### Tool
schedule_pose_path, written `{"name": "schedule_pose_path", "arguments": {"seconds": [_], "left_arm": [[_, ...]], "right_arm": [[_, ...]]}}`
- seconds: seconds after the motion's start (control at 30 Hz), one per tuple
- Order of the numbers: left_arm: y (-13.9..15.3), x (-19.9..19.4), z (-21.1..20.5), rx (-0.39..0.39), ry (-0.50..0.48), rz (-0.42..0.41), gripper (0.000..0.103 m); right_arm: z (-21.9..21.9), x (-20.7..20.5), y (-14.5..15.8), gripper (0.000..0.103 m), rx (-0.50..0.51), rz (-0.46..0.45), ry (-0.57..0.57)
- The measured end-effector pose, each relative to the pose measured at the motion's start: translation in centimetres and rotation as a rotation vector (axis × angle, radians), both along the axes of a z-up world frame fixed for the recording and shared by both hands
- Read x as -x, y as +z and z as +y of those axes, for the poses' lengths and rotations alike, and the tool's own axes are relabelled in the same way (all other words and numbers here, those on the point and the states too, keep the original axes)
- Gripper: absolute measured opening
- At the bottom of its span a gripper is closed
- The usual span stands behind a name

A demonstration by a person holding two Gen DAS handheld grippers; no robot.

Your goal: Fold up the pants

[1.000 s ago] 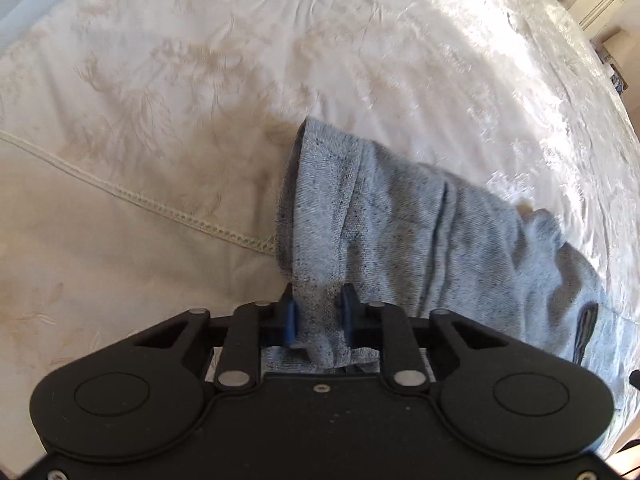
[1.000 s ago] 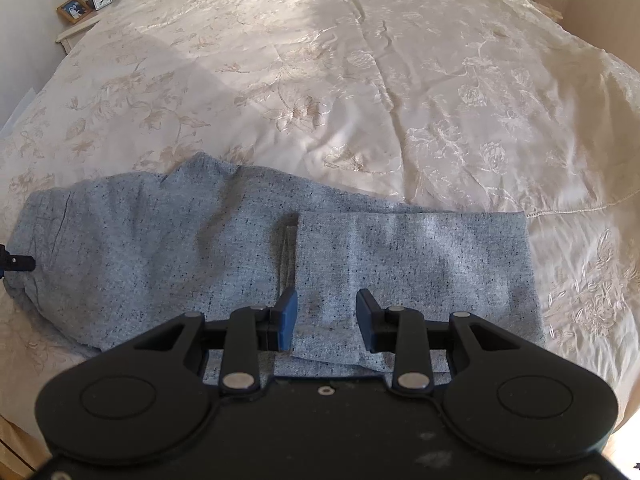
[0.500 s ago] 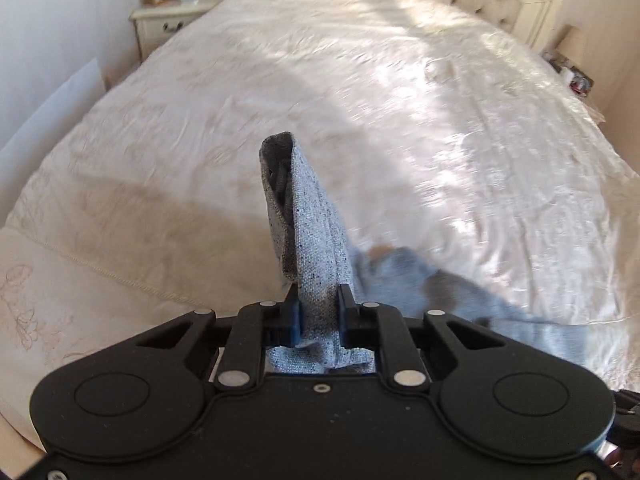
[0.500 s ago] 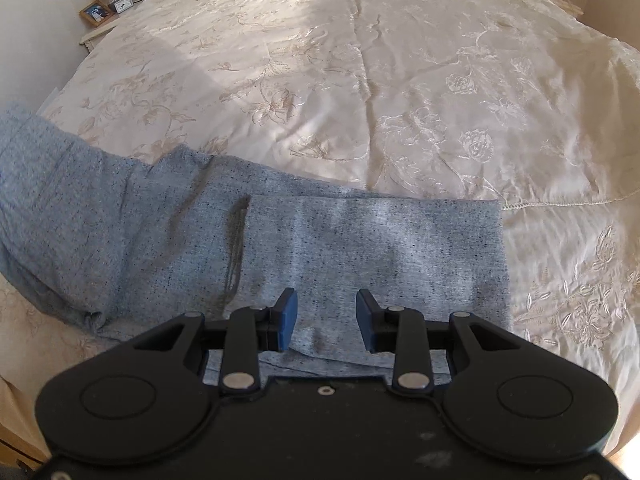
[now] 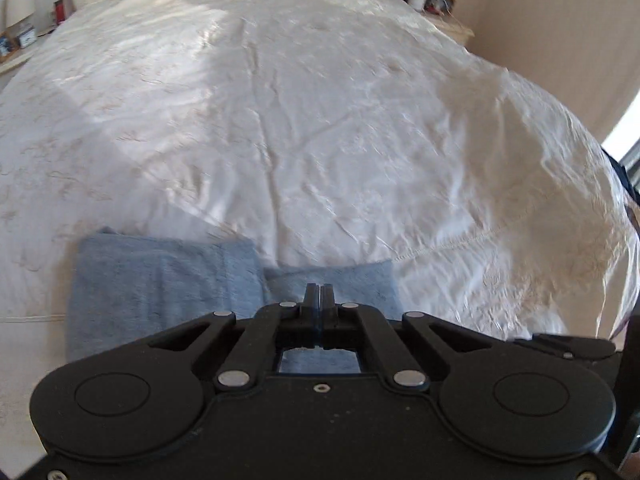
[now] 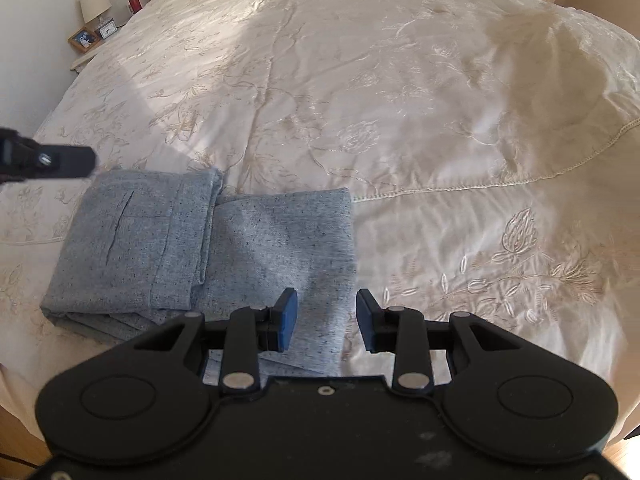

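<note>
The grey-blue pants [image 6: 224, 248] lie folded on the cream bedspread [image 6: 400, 100], with one layer laid over the left half and its edge running down the middle. My right gripper [image 6: 326, 312] hovers open over the near right corner of the fold, with nothing pinched between its blue pads. My left gripper [image 5: 320, 294] is shut, its pads pressed together with no cloth between them, just above the near edge of the pants [image 5: 160, 280]. In the right wrist view, a black part of the left gripper [image 6: 48, 160] juts in above the pants' far left corner.
The embroidered bedspread [image 5: 320, 120] stretches far beyond the pants, with a stitched seam [image 6: 480, 184] running to the right. A nightstand with a lamp [image 6: 95, 0] and picture frames stands at the far left. Wooden floor [image 6: 16, 432] shows below the bed's near edge.
My left gripper carried the pants' end it held across to the right, let go of it and shut empty. The pants now lie as a shorter fold. My right gripper shifted right, still open.
</note>
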State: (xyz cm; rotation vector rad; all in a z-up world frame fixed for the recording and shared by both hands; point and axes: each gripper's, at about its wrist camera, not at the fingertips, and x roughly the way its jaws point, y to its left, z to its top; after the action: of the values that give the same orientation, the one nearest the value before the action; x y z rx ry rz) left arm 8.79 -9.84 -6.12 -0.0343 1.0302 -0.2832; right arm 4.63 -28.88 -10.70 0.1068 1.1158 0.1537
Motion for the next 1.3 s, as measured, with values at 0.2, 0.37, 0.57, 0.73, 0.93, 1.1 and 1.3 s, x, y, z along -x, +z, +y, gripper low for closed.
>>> {"name": "schedule_pose_path", "arguments": {"seconds": [0.2,0.37,0.57,0.73,0.93,1.1,1.3], "left_arm": [[-1.6,1.8,-0.3,-0.075,0.04,0.056,0.014],[-3.3,1.4,6.2,-0.204,0.219,0.082,0.014],[-6.1,-0.4,14.5,-0.266,0.407,0.143,0.014],[-10.5,-1.7,16.3,-0.257,0.329,0.236,0.014],[-13.9,-2.0,15.5,-0.299,0.199,0.297,0.007],[-12.0,-1.4,16.7,-0.216,0.176,0.287,0.011],[-9.4,-0.2,20.1,-0.183,0.232,0.24,0.016]], "right_arm": [[-0.7,-0.5,0.0,0.035,-0.043,-0.013,0.036],[2.0,-1.8,-0.3,0.035,-0.123,0.0,0.092],[7.0,-3.5,-1.1,0.035,-0.169,0.031,0.146],[10.5,-5.1,-2.2,0.035,-0.189,0.064,0.123],[12.8,-6.8,-4.2,0.035,-0.191,0.113,0.038],[13.7,-8.4,-6.2,0.036,-0.162,0.156,-0.012],[13.6,-9.1,-8.0,0.038,-0.191,0.204,-0.03]]}}
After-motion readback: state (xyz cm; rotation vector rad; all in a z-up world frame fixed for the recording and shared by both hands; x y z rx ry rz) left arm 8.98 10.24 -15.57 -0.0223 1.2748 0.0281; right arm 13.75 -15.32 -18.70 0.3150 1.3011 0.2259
